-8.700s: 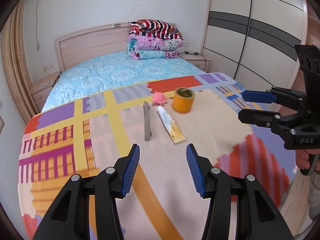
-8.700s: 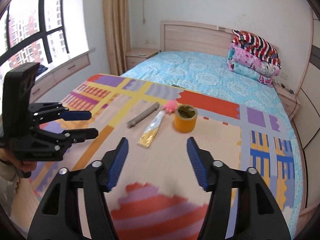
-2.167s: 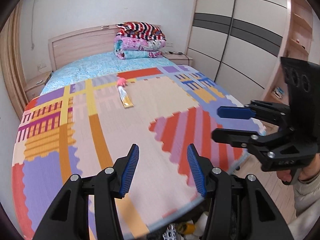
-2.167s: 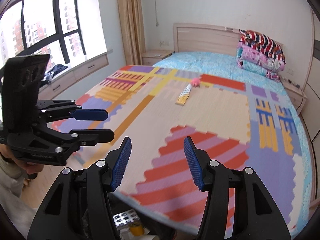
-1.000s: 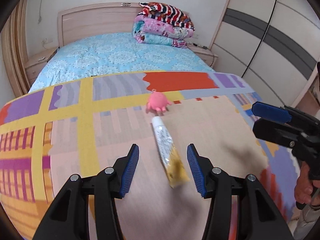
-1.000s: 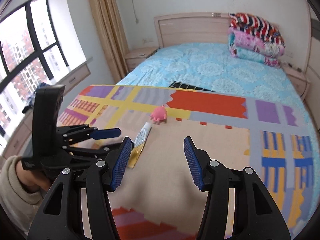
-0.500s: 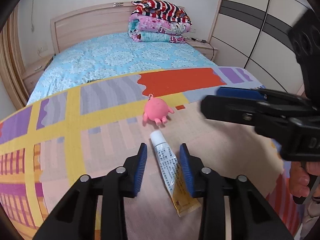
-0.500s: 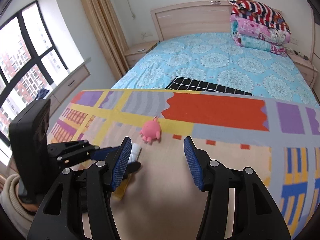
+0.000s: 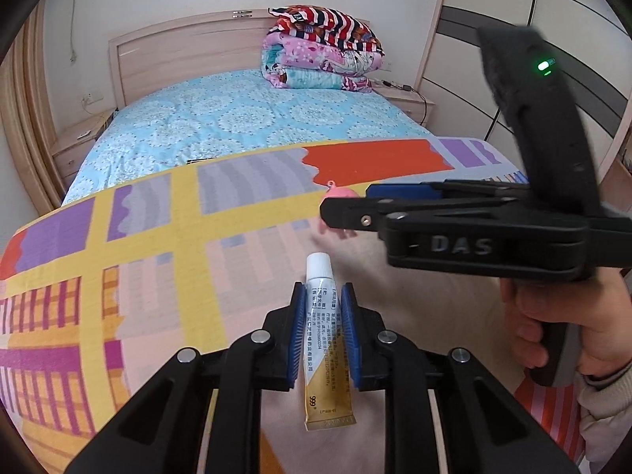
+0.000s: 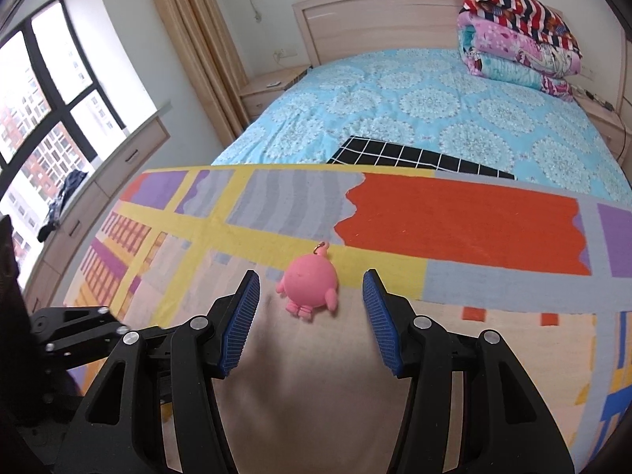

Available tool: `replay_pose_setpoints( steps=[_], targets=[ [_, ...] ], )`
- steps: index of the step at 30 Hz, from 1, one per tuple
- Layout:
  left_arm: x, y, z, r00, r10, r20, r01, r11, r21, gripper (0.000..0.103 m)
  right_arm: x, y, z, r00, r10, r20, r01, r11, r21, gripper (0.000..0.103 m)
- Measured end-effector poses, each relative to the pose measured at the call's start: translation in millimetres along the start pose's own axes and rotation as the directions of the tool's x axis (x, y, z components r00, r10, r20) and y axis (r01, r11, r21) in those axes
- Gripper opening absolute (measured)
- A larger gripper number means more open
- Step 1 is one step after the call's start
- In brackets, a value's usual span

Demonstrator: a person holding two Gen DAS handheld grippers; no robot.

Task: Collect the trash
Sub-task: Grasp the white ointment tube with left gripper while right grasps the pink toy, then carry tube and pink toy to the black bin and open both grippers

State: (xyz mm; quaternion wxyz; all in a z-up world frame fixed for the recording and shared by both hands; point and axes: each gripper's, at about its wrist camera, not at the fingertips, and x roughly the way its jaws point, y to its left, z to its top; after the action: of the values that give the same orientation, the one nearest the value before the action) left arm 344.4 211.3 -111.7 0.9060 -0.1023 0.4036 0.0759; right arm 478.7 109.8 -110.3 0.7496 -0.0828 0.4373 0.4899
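Note:
A white and yellow ointment tube (image 9: 324,339) lies on the colourful patchwork mat (image 9: 158,237) on the bed. My left gripper (image 9: 324,296) is shut on the tube, its blue pads against both sides of the tube's middle. A pink toy keychain (image 10: 310,286) lies on the mat just beyond the tube. My right gripper (image 10: 311,288) is open, its fingers on either side of the pink toy without touching it. In the left wrist view the right gripper (image 9: 347,209) reaches in from the right and hides most of the toy (image 9: 341,193).
Folded quilts (image 9: 320,55) are stacked by the wooden headboard (image 9: 177,55). A blue bedsheet (image 10: 414,118) and a black checked cloth (image 10: 414,158) lie beyond the mat. Wardrobe doors (image 9: 493,59) stand to the right, a window (image 10: 47,118) to the left.
My left gripper has closed on the tube. My right gripper has moved forward so the pink toy now sits between its open fingers.

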Motion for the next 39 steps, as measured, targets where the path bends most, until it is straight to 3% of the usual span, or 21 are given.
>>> replay_pose_setpoints(
  steps=[1,3,4,9,19,32,39],
  targets=[
    [-3,1,-1,1.0,0.001,0.003,-0.001,1.0,-0.002,0.018,1,1,0,1.0,-0.012,0.001,0.012,1.0,-0.004,0.046],
    [-8,1,-2,1.0,0.001,0.008,-0.001,1.0,-0.002,0.018,3,2,0,1.0,-0.011,-0.002,0.011,1.0,0.003,0.03],
    [-11,1,-3,1.0,0.0,0.012,0.0,1.0,-0.003,0.018,4,1,0,1.0,-0.003,-0.003,0.003,1.0,0.014,0.029],
    [-21,0,-6,1.0,-0.007,0.019,0.007,1.0,-0.01,0.018,-1,0,-3,1.0,-0.007,0.006,0.007,1.0,0.024,0.028],
    [-65,-20,-20,0.998,-0.016,0.053,0.015,1.0,0.011,0.018,-52,16,-24,0.999,0.005,0.046,-0.006,1.0,0.004,0.028],
    [-151,-67,-55,0.991,-0.024,0.132,0.017,0.999,0.051,0.018,-151,63,-87,0.992,0.024,0.123,-0.013,0.996,-0.086,0.028],
    [-195,-93,-82,0.984,-0.056,0.168,0.046,0.997,0.064,0.018,-201,85,-121,0.983,0.103,0.152,-0.089,0.991,-0.098,0.028]
  ],
)
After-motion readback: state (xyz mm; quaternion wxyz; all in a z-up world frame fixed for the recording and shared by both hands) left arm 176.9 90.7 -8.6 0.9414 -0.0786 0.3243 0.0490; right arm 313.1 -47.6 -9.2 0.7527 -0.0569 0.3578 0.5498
